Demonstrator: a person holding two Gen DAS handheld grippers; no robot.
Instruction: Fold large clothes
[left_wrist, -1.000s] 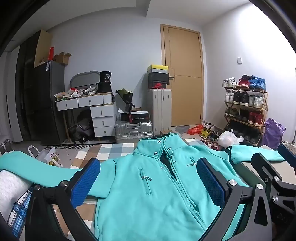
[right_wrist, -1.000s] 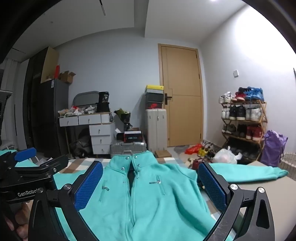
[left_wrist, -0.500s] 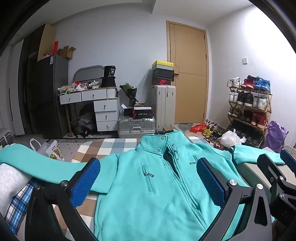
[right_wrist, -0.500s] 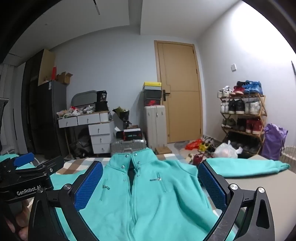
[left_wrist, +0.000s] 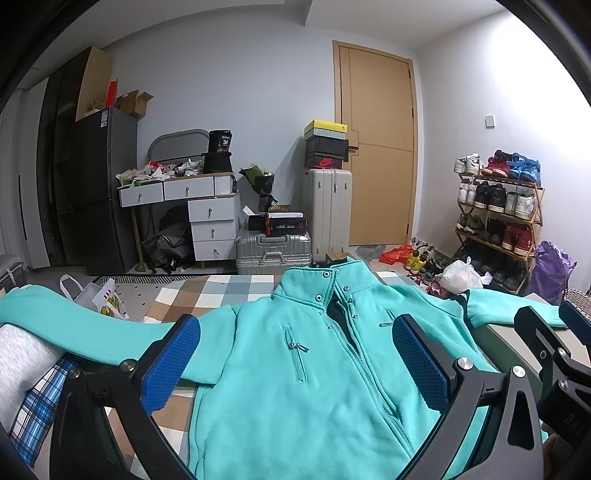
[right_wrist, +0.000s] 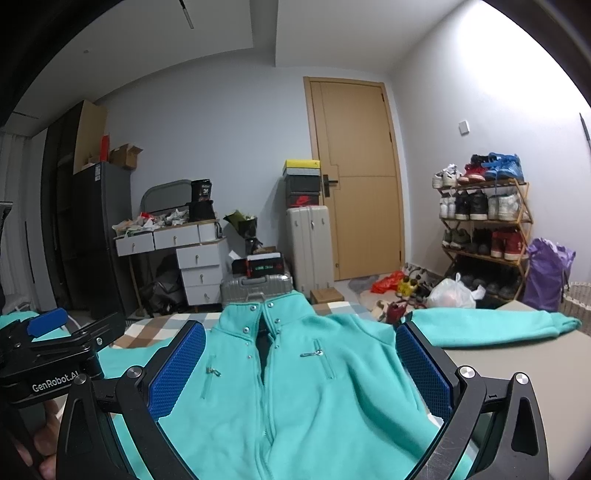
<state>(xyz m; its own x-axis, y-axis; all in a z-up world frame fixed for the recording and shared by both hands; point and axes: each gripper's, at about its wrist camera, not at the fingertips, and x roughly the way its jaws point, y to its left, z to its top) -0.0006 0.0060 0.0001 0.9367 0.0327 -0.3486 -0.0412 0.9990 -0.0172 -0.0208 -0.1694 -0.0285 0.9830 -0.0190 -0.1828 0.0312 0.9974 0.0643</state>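
Left gripper (left_wrist: 295, 365) spread wide, blue pads apart, nothing between them, hovering over lower front of teal jacket (left_wrist: 295, 369). Right gripper (right_wrist: 301, 369) likewise wide apart, empty, above the same jacket, just beside the left one. Jacket lies flat, front up, zip partly undone at the collar, snaps on collar, both sleeves stretched out sideways. Left sleeve (left_wrist: 74, 325) runs across a plaid cloth (left_wrist: 33, 398) and grey fabric at the edge; right sleeve (right_wrist: 495, 326) rests on a plain grey-beige surface (right_wrist: 517, 358). Checked blanket (left_wrist: 207, 295) under the collar end. Beyond: wooden door (left_wrist: 376, 147), upright pale suitcase (left_wrist: 327, 210) with stacked shoeboxes on top, silver trunk (left_wrist: 273, 249) on floor, white drawer desk (left_wrist: 192, 206) cluttered on top, dark fridge (left_wrist: 99, 192), shoe rack (left_wrist: 498, 214) full of shoes, purple bag (left_wrist: 554, 269), white plastic bag (left_wrist: 460, 277).
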